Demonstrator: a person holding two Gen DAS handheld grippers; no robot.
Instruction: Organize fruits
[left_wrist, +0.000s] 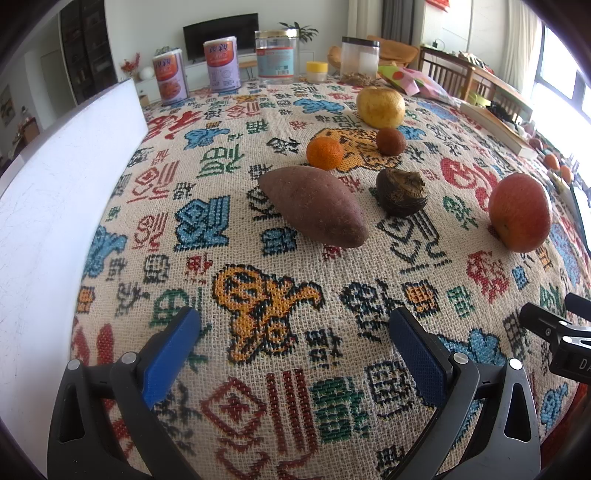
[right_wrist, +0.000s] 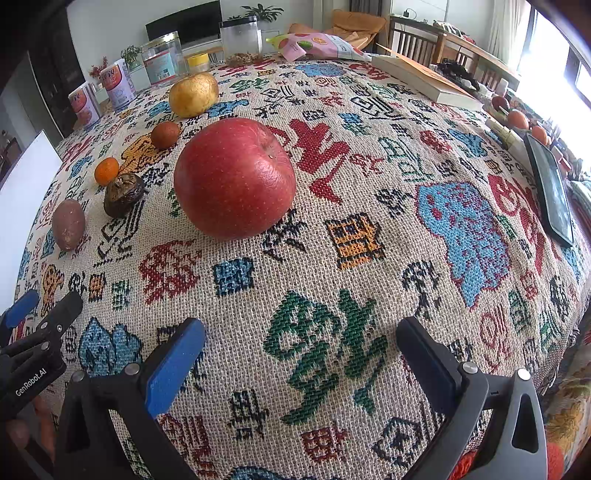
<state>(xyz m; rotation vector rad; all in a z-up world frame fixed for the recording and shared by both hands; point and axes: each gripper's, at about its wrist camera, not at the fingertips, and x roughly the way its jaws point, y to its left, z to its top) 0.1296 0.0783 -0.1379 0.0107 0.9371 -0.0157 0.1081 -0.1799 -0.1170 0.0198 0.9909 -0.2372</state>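
Both wrist views sit low over the near edge of the surface, facing 12 o'clock toward the far jars. The left view stands back from the sweet potato; the right view sits close to the apple. Both share the fruit cluster, with the apple at 2 o'clock in the left view.

"GenRobot.AI" stands in white on the black left gripper. Just beside the right gripper, only "DA" reads on its body. The tablecloth characters are illegible.
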